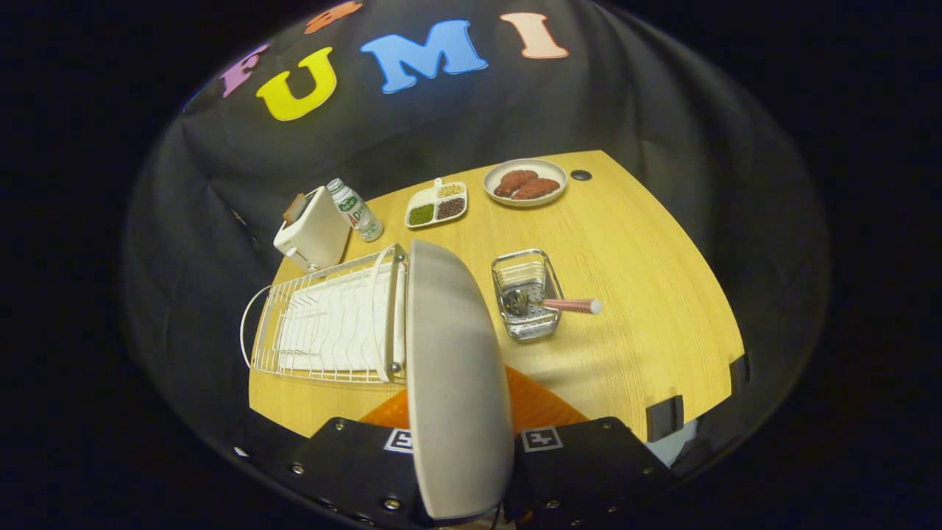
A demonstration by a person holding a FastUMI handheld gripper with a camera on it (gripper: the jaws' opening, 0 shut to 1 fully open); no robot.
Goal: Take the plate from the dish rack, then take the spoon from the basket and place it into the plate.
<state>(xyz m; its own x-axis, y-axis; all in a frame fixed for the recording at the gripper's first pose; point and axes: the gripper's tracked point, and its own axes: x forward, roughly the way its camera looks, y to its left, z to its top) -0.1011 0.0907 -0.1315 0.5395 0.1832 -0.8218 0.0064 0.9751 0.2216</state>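
Plate lifted clear of the rack, spoon waiting in its basket.

Nearest, the gripper [462, 471] clamps both fingers on the rim of the pale grey round ceramic plate [452, 368], holding it edge-on and upright, likely as it stood in the slots. Just beside it lies the white wire dish rack [327, 324] on the yellow wooden table [647, 294]. Ahead, the small steel mesh basket [526, 294] holds the metal spoon with a pink-striped handle [559, 304], handle jutting over the rim for easy pinching. Farther stand a cream toaster [313, 230] and a plate of food [525, 182].
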